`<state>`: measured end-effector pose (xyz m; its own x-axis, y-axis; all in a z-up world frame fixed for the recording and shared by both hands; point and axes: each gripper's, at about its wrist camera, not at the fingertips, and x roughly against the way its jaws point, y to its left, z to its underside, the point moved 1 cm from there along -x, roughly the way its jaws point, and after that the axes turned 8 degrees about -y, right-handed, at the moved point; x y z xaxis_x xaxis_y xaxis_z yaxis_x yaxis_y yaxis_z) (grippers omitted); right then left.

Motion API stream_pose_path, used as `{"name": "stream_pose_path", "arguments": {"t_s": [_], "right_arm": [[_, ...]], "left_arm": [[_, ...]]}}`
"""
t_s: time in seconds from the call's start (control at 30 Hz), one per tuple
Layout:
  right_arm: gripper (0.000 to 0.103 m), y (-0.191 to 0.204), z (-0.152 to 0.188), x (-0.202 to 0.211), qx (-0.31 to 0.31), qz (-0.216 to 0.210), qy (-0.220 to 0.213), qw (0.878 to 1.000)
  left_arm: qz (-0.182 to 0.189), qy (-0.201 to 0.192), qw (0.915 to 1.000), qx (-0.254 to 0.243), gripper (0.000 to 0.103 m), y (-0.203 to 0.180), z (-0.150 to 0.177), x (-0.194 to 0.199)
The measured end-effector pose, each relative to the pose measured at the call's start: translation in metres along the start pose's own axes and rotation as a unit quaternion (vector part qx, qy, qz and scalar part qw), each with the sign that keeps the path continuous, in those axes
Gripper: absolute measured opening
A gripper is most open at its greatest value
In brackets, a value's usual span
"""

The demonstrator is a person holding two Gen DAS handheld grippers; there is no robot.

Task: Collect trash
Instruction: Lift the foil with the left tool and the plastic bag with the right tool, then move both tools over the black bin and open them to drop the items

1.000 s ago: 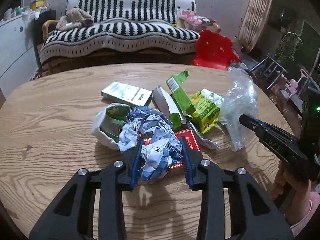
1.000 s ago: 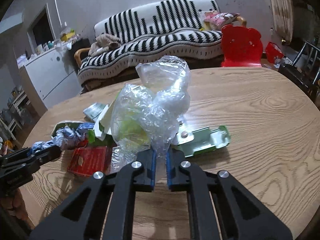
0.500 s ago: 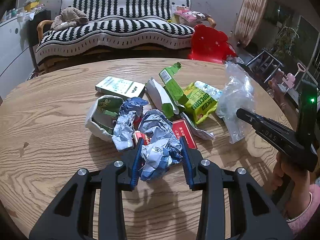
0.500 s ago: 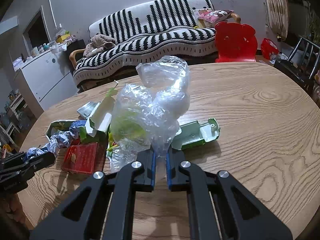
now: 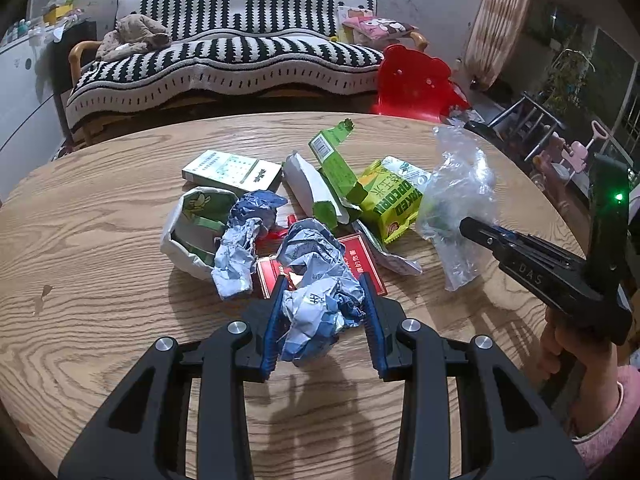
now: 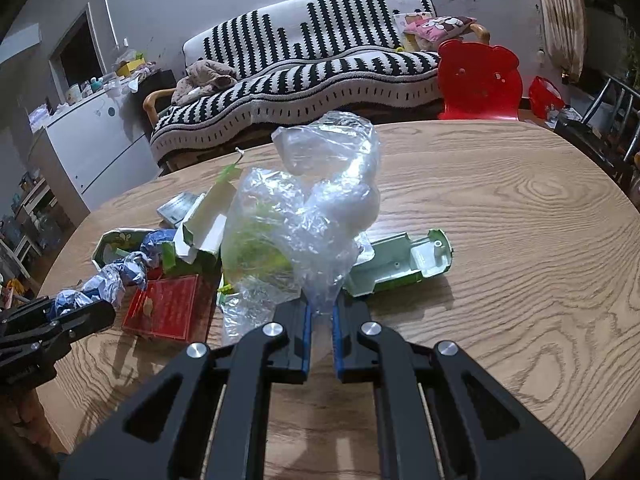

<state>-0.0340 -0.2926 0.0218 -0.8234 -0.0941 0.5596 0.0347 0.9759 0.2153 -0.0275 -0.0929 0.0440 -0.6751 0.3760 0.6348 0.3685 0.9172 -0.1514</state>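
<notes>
The left gripper (image 5: 322, 320) has its blue-padded fingers (image 5: 273, 328) clenched on a crumpled ball of blue and white paper (image 5: 316, 300), which bulges out between them above the wooden surface (image 5: 100, 248). Just past the ball lies a flat red packet (image 5: 360, 260), partly under it. Beside that, to the left, is a second crumpled blue and white paper (image 5: 240, 252) leaning against a squashed white and green paper cup (image 5: 192, 228). Farther out lie a white and green box (image 5: 232, 170), a torn green carton (image 5: 334, 168) and a yellow-green popcorn bag (image 5: 394, 204), all close together in one pile.

The right gripper (image 6: 320, 322) has its fingers (image 6: 306, 334) pinched nearly together on the lower end of a clear crumpled plastic bag (image 6: 316, 208), which stands up above them. Behind the bag, on the surface, lies an open pale green plastic shell (image 6: 404, 264). In the left wrist view a hand (image 5: 568, 344) in a pink sleeve (image 5: 608, 412) holds this gripper at the right edge.

Beyond the surface are a sofa with a black and white striped cover (image 5: 240, 52) and a red bear-shaped chair (image 5: 416, 80).
</notes>
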Motion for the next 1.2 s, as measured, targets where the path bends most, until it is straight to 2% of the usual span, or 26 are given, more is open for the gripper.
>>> {"name": "stream_pose_path", "arguments": {"t_s": [0.53, 0.77, 0.93, 1.0, 1.13, 1.2], "right_arm": [[0.009, 0.006, 0.002, -0.004, 0.016, 0.004, 0.011, 1.000], [0.009, 0.006, -0.003, 0.009, 0.000, -0.005, -0.007, 1.000], [0.009, -0.014, -0.012, 0.065, -0.035, 0.002, -0.066, 0.997], [0.009, -0.031, -0.011, 0.097, -0.059, 0.013, -0.091, 0.994], [0.009, -0.068, 0.001, 0.149, -0.082, 0.034, -0.104, 0.991], [0.009, -0.093, 0.009, 0.182, -0.096, 0.052, -0.114, 0.987]], "left_arm": [[-0.001, 0.008, 1.0000, -0.004, 0.035, -0.005, 0.002, -0.004], [0.004, 0.001, 0.9999, -0.014, 0.035, -0.022, 0.000, 0.002], [0.021, -0.016, 0.9996, -0.011, 0.035, -0.052, -0.006, 0.020], [0.046, -0.020, 0.9984, -0.024, 0.035, -0.083, -0.006, 0.029], [0.096, -0.006, 0.9942, -0.049, 0.035, -0.146, 0.005, 0.036], [0.114, 0.003, 0.9902, -0.081, 0.035, -0.187, 0.014, 0.040]]}}
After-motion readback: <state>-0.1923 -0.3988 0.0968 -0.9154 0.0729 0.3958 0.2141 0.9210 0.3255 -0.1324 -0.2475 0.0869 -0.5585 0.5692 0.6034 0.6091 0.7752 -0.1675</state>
